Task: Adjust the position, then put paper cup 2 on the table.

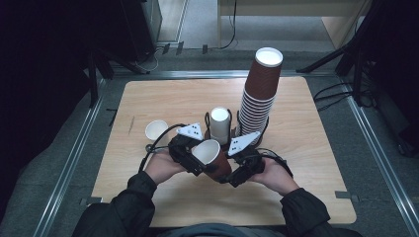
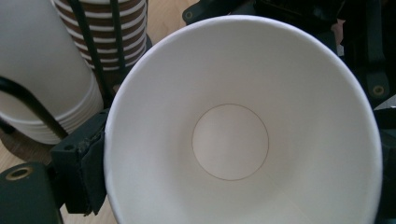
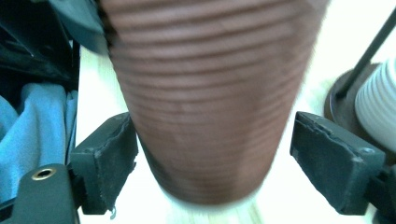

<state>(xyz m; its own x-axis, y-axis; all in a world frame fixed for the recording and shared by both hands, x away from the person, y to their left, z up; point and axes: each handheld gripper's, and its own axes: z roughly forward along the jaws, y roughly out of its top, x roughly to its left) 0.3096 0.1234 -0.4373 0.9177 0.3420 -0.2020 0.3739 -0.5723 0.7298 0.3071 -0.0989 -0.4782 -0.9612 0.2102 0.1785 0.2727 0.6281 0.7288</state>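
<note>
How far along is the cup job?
Looks done: one white cup stands loose on the table. In hand: a brown cup, tilted, gripped at its rim by the left tool; the right tool straddles its base, jaws open. Left: the tall brown stack and white stack stand behind.

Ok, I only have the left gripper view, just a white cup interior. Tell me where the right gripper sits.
Observer: The right gripper straddles the held cup near its base; one pad stands clear of it.
Operator: Describe the cup's outside.
Observer: Brown and ribbed.
Operator: Now report anything loose on the table.
Observer: One white cup sits alone, left of the left gripper.
</note>
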